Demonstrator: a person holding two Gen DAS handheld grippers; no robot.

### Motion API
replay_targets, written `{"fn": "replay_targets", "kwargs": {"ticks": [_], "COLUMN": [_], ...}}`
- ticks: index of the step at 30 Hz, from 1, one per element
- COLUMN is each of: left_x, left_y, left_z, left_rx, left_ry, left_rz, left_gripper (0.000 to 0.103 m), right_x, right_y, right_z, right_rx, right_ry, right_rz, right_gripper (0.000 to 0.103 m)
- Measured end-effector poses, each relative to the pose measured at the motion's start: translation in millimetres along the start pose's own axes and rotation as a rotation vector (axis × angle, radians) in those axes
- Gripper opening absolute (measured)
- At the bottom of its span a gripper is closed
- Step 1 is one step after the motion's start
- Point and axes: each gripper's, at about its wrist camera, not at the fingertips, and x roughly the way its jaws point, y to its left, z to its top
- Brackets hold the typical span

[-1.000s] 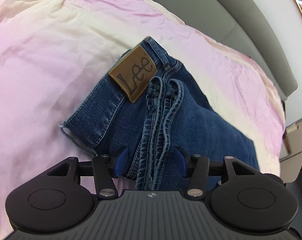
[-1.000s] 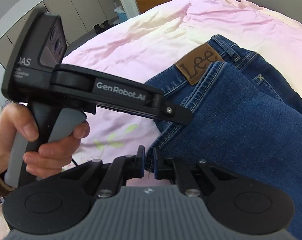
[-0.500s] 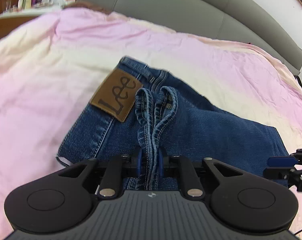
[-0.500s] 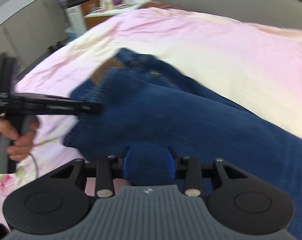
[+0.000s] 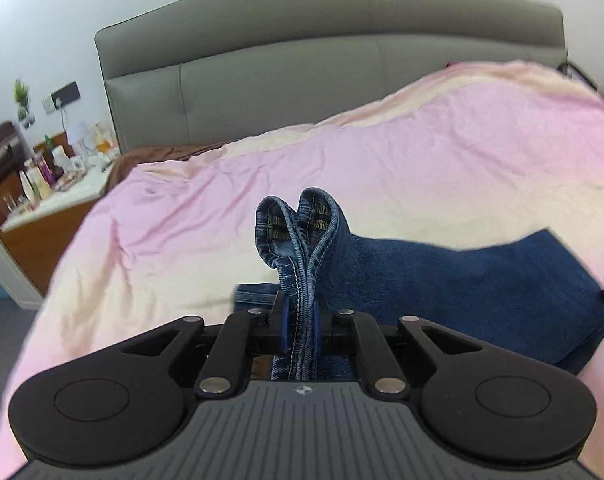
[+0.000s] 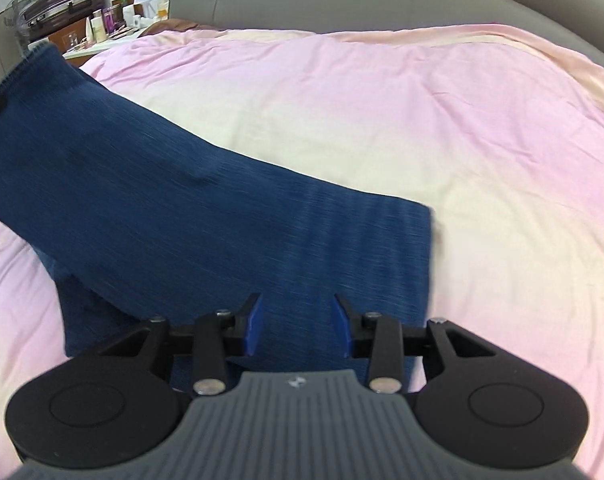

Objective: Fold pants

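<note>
Left, jaws clamp jeans (image 5: 302,240) hems, right jaws apart, headboard (image 5: 302,60) beyond

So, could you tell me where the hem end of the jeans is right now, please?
In the left wrist view the jeans' hem stands bunched at centre, clamped in the left gripper, with the pink duvet and grey headboard behind it.

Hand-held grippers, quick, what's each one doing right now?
Left hand-held gripper: closed on the jeans.
Right hand-held gripper: open above the jeans, holding nothing.
</note>
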Motion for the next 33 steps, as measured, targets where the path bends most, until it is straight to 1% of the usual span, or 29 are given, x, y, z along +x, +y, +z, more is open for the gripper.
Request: {"fn": "replay_targets", "kwargs": {"ticks": [2, 3, 5, 6, 8, 10, 11, 12, 13, 14, 16, 17, 18, 19, 20, 23, 25, 26, 27, 28, 29, 30, 32, 33], "left_x": [19.8, 32.9, 65.0, 81.3, 106.0, 125.0, 131.4, 135.7, 137.7, 137.7, 128.7, 120.0, 112.6, 105.1, 97.6, 72.8, 57.6, 50.9, 43.8, 38.2, 33.7, 32.0, 32.3, 35.9], "left_y": [12.5, 15.1, 18.7, 22.5, 26.6, 32.9, 36.9, 38.1, 39.7, 41.8, 46.8, 49.4, 53.3, 56.7, 60.2, 63.9, 69.3, 73.8, 79.6, 86.5, 92.6, 99.0, 106.0, 108.9], "left_z": [1.2, -0.5, -7.2, -14.8, -30.0, -45.2, -54.5, -60.7, -65.8, -69.3, -71.7, -72.3, -73.6, -74.0, -76.0, -84.2, -93.2, -98.5, -104.4, -111.3, -119.4, -127.7, -143.4, -151.0], "left_rx": [0.014, 0.038, 0.072, 0.059, 0.047, 0.003, -0.017, -0.024, -0.038, -0.057, -0.098, -0.118, -0.139, -0.162, -0.18, -0.22, -0.3, -0.359, -0.433, -0.52, -0.604, -0.692, -0.83, -0.9], "left_ry": [0.054, 0.076, 0.136, 0.167, 0.194, 0.221, 0.227, 0.224, 0.222, 0.223, 0.216, 0.205, 0.201, 0.205, 0.206, 0.207, 0.206, 0.201, 0.188, 0.173, 0.158, 0.143, 0.132, 0.126], "left_rz": [0.024, 0.033, 0.088, 0.101, 0.129, 0.138, 0.134, 0.146, 0.167, 0.181, 0.164, 0.157, 0.148, 0.139, 0.133, 0.125, 0.102, 0.083, 0.059, 0.028, -0.005, -0.035, -0.056, -0.062], "left_gripper": [0.012, 0.013, 0.013, 0.013, 0.013, 0.013, 0.017, 0.024, 0.027, 0.033, 0.034, 0.041, 0.051, 0.056, 0.059, 0.059, 0.06, 0.065, 0.073, 0.077, 0.081, 0.081, 0.083, 0.083], "right_x": [-5.3, -6.1, -4.9, -2.0, 3.6, 8.0, 9.2, 10.2, 11.4, 13.4, 16.6, 16.1, 14.3, 11.2, 7.7, 3.0, 10.9, 15.4, 19.7, 24.1, 28.7, 32.0, 32.9, 31.5], "right_y": [-16.5, -25.2, -40.7, -46.5, -53.3, -61.6, -64.8, -68.0, -71.0, -74.4, -70.7, -70.0, -67.5, -64.0, -59.2, -35.5, -19.3, -13.8, -10.9, -11.2, -13.6, -18.8, -31.5, -37.7], "right_z": [-5.2, -7.9, -14.2, -17.4, -23.5, -32.2, -36.0, -39.4, -42.0, -42.6, -40.6, -40.0, -40.6, -43.4, -47.8, -63.5, -71.7, -74.6, -77.0, -78.5, -79.4, -79.8, -80.1, -80.6], "right_rx": [0.019, 0.036, 0.072, 0.086, 0.1, 0.112, 0.117, 0.123, 0.133, 0.146, 0.174, 0.182, 0.184, 0.178, 0.166, 0.098, 0.031, 0.013, 0.011, 0.018, 0.038, 0.088, 0.212, 0.271], "right_ry": [-0.013, -0.017, -0.019, -0.013, 0.007, 0.023, 0.029, 0.033, 0.035, 0.036, 0.024, 0.013, 0.001, -0.01, -0.019, -0.029, -0.014, -0.01, -0.015, -0.018, -0.016, -0.01, 0.0, 0.0], "right_rz": [-0.005, -0.007, -0.005, -0.007, -0.006, 0.006, 0.011, 0.017, 0.02, 0.023, 0.028, 0.034, 0.042, 0.049, 0.053, 0.054, 0.019, -0.001, -0.014, -0.017, -0.018, -0.005, 0.049, 0.076], "right_gripper": [0.036, 0.037, 0.038, 0.038, 0.038, 0.04, 0.042, 0.044, 0.044, 0.044, 0.045, 0.048, 0.052, 0.053, 0.055, 0.059, 0.059, 0.059, 0.06, 0.06, 0.061, 0.061, 0.061, 0.063]}}
